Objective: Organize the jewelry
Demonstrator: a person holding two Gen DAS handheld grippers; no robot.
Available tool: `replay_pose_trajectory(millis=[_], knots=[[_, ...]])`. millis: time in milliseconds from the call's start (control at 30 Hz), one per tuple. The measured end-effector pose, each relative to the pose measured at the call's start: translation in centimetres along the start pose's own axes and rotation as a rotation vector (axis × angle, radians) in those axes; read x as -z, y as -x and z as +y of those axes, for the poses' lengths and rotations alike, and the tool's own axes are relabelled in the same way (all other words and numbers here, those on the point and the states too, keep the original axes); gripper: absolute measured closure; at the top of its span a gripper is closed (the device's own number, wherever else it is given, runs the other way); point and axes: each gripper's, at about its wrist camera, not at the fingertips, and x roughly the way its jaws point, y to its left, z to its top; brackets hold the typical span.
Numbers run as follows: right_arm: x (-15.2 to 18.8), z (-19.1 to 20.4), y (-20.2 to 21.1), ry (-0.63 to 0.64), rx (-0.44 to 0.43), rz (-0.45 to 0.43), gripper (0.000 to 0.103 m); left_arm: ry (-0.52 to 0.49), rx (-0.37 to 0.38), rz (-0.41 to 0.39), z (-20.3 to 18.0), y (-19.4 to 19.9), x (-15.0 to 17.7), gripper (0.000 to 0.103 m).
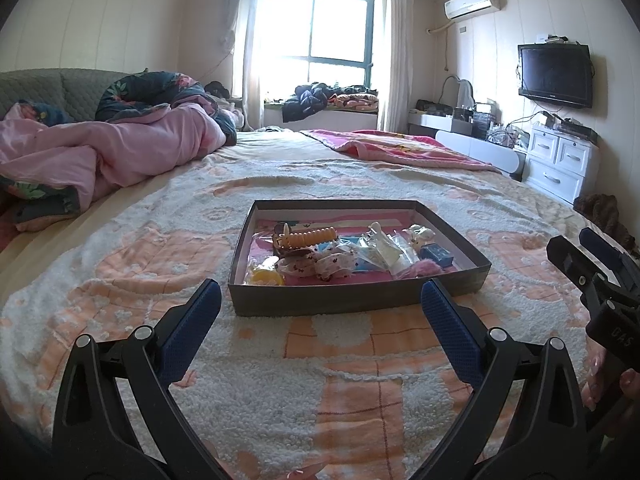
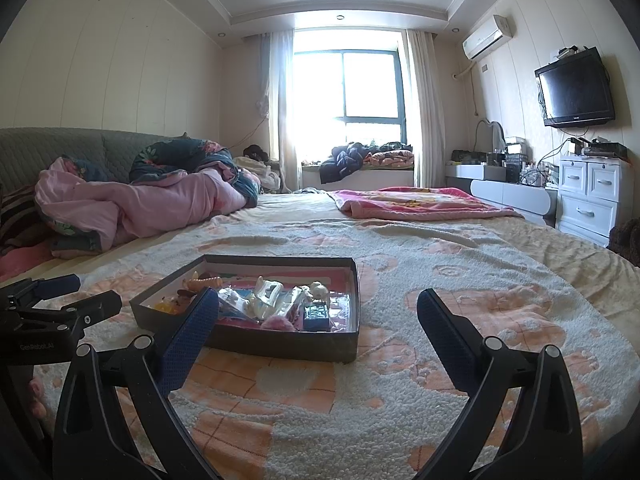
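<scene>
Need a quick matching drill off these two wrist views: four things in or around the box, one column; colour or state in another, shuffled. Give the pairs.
Things
1. hair claw
2. blue case
3. pom-pom
4. left gripper

Colour or state
A. open, holding nothing
B. fluffy pink, at the box's near wall
C. orange, ridged, toward the far left of the box
D. small and rectangular, in the right part of the box

Pairs: 1-C, 2-D, 3-B, 4-A
</scene>
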Motion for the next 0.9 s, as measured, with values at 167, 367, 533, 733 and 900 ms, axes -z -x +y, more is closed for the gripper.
replay_pose_trajectory(millis=[167, 367, 533, 733, 900], knots=[[0.13, -0.03, -0.14, 0.000, -0.001, 0.002, 0.006, 0.000, -0.001, -0.001, -0.01, 0.00, 0.00, 0.011], [0.14, -0.04, -0.11, 0.000, 0.000, 0.001, 0.006, 0.000, -0.007, 0.002, 0.13, -0.05, 0.04, 0.011], [0.16, -0.05, -0.22, -0.001, -0.002, 0.005, 0.006, 0.000, -0.010, 0.005, 0.20, -0.18, 0.02, 0.011], [0.18, -0.05, -0.28, 0.000, -0.002, 0.005, 0.006, -0.001, -0.009, 0.006, 0.29, -0.20, 0.01, 0.011], [0.18, -0.04, -0.28, 0.000, -0.002, 0.006, 0.006, 0.000, -0.010, 0.005, 0.22, -0.18, 0.00, 0.011]])
